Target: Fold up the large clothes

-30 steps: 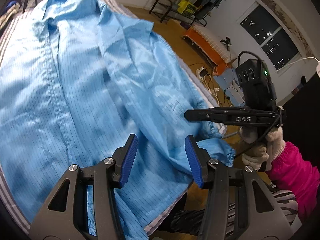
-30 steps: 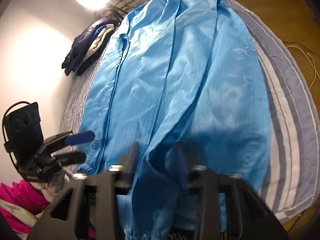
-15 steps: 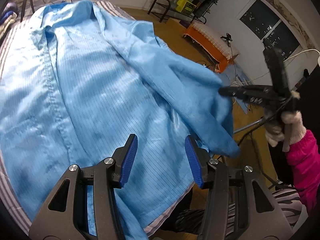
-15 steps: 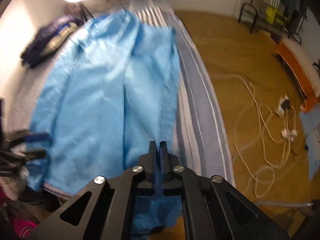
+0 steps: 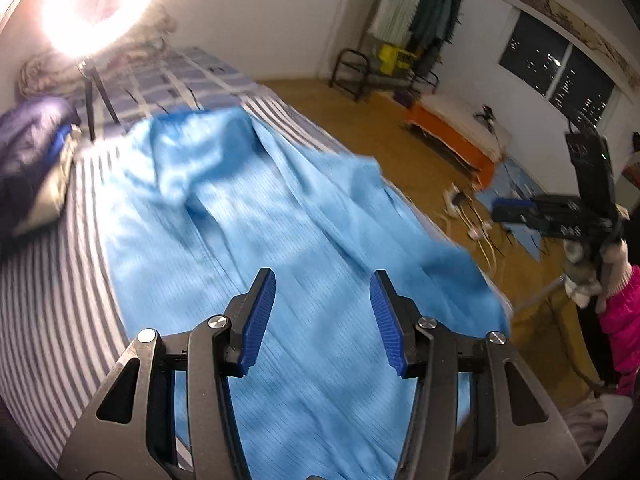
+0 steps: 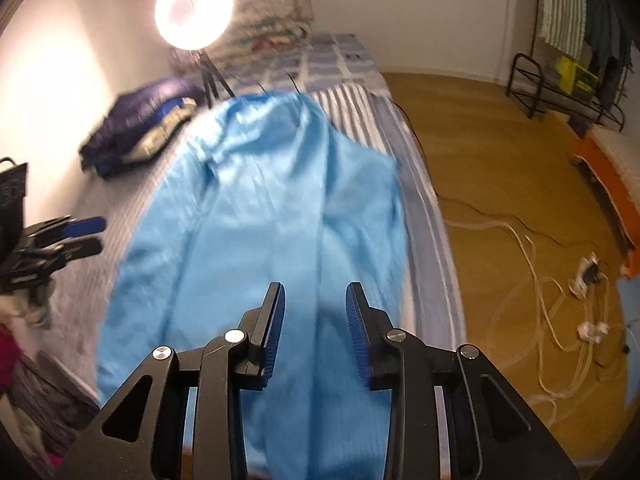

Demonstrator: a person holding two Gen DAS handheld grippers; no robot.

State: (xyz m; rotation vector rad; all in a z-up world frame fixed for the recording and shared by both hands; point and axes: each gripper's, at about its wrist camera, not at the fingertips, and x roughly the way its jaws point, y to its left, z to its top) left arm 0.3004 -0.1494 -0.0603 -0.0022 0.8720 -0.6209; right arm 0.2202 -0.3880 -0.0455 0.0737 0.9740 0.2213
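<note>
- Blue garment (image 5: 304, 240): spread lengthwise along the striped bed (image 5: 56, 280), collar end toward the ring lamp (image 5: 100, 4), one side folded inward over the body; near edge lying close to the bed's floor-side border.
- Left gripper (image 5: 322, 320): held above the garment, jaws spread about halfway, nothing between the pads.
- Right gripper (image 6: 315, 328): held above the garment's lower part, jaws just opened and now parted, no cloth pinched.
- Dark bundle (image 6: 140, 128): lying on the bed beside the collar end, near the wall.
- Cables (image 6: 560, 300): scattered over the wooden floor (image 6: 500, 152), well apart from the bed.
</note>
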